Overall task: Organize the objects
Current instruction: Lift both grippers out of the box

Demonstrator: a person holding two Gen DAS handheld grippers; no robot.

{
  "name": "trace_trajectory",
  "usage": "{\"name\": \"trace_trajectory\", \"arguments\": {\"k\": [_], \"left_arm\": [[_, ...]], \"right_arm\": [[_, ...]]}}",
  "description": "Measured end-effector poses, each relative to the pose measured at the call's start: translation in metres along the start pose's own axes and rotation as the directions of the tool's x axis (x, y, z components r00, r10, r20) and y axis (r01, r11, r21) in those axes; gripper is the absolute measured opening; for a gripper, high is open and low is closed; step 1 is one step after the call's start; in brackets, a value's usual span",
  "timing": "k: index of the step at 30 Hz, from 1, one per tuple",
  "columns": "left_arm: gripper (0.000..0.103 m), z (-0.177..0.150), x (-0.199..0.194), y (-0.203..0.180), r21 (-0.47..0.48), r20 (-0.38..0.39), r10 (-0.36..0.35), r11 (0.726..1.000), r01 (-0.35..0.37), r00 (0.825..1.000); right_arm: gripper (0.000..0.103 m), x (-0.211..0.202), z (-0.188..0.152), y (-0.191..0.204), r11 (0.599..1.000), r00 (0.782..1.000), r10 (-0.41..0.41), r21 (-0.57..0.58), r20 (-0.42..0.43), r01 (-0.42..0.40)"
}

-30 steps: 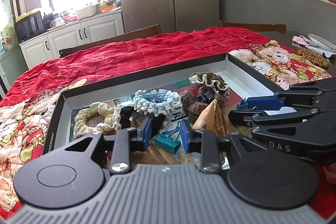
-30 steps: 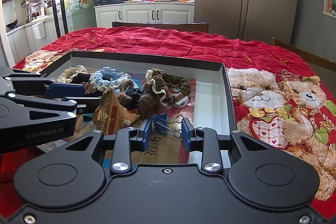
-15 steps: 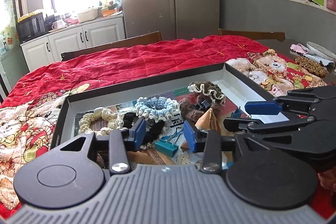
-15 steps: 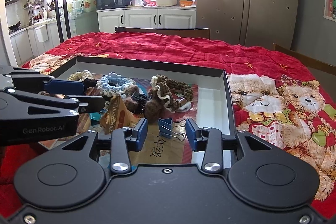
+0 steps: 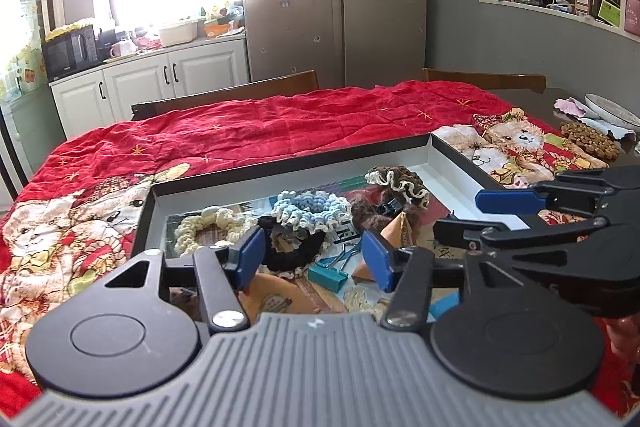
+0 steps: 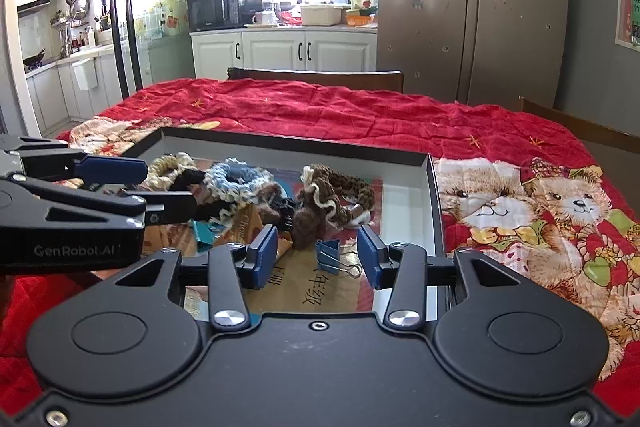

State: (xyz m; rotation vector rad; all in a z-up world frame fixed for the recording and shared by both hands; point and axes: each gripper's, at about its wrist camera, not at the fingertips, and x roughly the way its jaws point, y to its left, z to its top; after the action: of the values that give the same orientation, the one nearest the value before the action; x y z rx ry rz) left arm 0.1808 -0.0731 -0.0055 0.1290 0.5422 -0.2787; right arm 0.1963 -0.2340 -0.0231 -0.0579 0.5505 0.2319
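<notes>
A shallow black-rimmed tray (image 5: 288, 163) (image 6: 434, 203) on the red blanket holds crocheted scrunchies: cream (image 5: 200, 231), blue-and-white (image 5: 308, 205) (image 6: 236, 181), black (image 5: 294, 253) and brown with a cream frill (image 5: 396, 181) (image 6: 336, 191). A teal binder clip (image 5: 328, 275) lies below my left gripper (image 5: 314, 259), whose jaws are opening with nothing pressed between the pads. A blue binder clip (image 6: 329, 257) lies loose under my right gripper (image 6: 318, 255), whose jaws are also opening and grip nothing. An orange snack packet (image 5: 400, 231) (image 6: 248, 227) lies between the scrunchies.
Printed paper lines the tray floor (image 6: 316, 291). A bear-print patch (image 6: 532, 211) of the blanket lies right of the tray. Wooden chair backs (image 6: 316, 77) stand behind the table. A plate and a brown trivet (image 5: 588, 139) sit at the far right table edge.
Both grippers' jaws have spread wider and both have lifted a little, so the tray looks lower. The teal and blue binder clips stay lying in the tray.
</notes>
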Motion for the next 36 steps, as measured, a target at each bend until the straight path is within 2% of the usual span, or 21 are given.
{"name": "trace_trajectory", "arguments": {"k": [13,17,26,31,36], "left_arm": [[0.078,-0.003,-0.04,0.009,-0.023,0.016,0.008,1.0,-0.008,1.0],[0.084,-0.007,-0.057,0.01,-0.025,0.023,0.021,0.999,-0.02,1.0],[0.087,-0.012,-0.09,0.008,-0.006,0.033,0.021,1.0,-0.021,0.999],[0.089,-0.016,-0.106,0.014,-0.037,0.03,0.012,0.999,-0.011,0.999],[0.09,-0.023,-0.117,0.018,-0.061,0.008,0.015,0.998,-0.014,1.0]], "right_arm": [[0.049,-0.042,0.011,0.016,0.999,0.999,0.019,-0.034,0.047,-0.018],[0.051,-0.059,0.013,0.019,0.999,0.998,0.022,-0.031,0.056,-0.02],[0.058,-0.099,0.008,0.03,0.998,0.998,0.013,-0.063,0.062,-0.009],[0.059,-0.121,0.004,0.033,0.997,0.997,0.008,-0.074,0.073,-0.003],[0.066,-0.136,-0.001,0.032,0.997,0.998,-0.003,-0.077,0.065,0.008]]}}
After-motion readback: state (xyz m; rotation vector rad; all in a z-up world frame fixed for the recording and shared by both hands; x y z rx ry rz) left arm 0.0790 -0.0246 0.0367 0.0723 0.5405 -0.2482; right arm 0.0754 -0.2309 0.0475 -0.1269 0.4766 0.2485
